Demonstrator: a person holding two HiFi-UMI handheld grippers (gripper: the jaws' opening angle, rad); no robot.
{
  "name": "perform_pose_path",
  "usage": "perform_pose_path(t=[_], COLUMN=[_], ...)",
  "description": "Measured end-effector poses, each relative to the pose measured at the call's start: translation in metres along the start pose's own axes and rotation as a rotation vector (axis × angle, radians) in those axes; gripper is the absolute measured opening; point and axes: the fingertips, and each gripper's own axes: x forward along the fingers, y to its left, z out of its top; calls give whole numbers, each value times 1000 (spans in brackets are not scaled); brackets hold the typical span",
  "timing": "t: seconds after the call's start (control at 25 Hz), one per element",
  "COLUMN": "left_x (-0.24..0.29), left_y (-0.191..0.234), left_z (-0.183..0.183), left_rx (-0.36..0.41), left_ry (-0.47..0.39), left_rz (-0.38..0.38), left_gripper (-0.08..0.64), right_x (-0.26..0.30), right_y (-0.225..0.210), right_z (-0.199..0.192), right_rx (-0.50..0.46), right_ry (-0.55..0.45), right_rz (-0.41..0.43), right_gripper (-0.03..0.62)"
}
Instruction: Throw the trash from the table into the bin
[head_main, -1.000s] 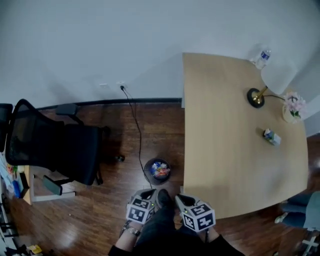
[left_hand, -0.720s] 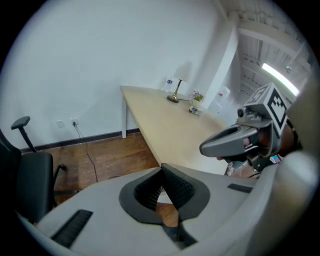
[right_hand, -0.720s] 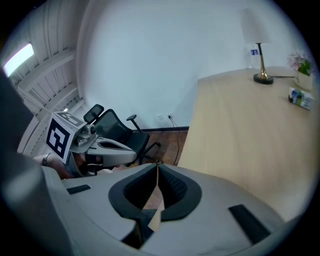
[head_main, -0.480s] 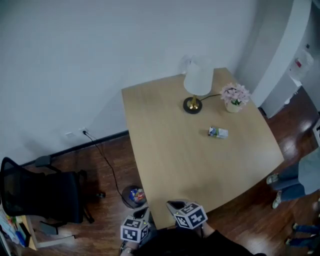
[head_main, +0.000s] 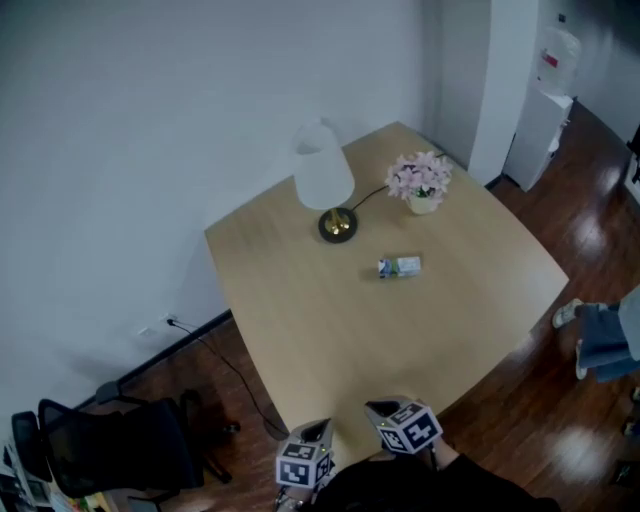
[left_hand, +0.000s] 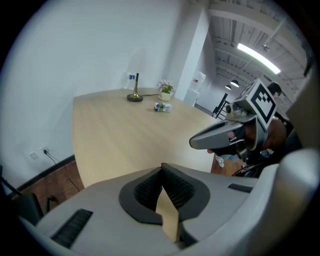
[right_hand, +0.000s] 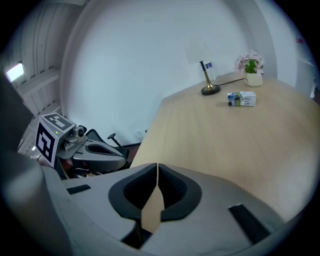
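Note:
A small white, blue and green carton (head_main: 400, 267) lies on its side near the middle of the wooden table (head_main: 300, 330); it also shows far ahead as the carton (left_hand: 163, 107) and the carton (right_hand: 242, 98) in the two gripper views. My left gripper (head_main: 318, 432) hovers by the table's near edge, shut and empty (left_hand: 161, 168). My right gripper (head_main: 381, 408) is beside it over the near edge, also shut on nothing (right_hand: 157, 167). Both are far from the carton. No bin is in view.
A lamp with a white shade (head_main: 324, 180) and a pot of pink flowers (head_main: 420, 180) stand behind the carton. A black office chair (head_main: 110, 450) is at lower left, a water dispenser (head_main: 545, 90) at upper right, and a person's leg (head_main: 600, 335) beside the table's right edge.
The head view has swung from the floor with the bin to the table; the bin has left view. Both grippers came up along the table's near edge, still shut.

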Motion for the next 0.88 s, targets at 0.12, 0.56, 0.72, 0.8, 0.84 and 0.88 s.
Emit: perform_pose_path(t=[0.12,0.56,0.72,0.8,0.84,0.88], left_x=[27,146,176,194,203,213], left_y=[-17,-56,-50,-45,-41,-37], left_z=[24,146,183,207,220,235], left_rx=[45,171,263,317,332,345], left_ry=[18,50,65,68,65,61], left_rz=[-24,-75,-43,-37,-40,-45], left_gripper=[0,0,0,89,224,315], right_x=[-15,-58,-60,-59,-58,-57], right_y=[-34,-154,-174,-183,-188,-193], right_z=[-1,3,11,15,18,20], right_rx=[34,196,232,250,260,270], right_ry=[-11,-69,-76,-81,-86,-90], right_rz=[-23,-88,-74,-65,-62,-60], right_gripper=[5,5,5,5,5,5])
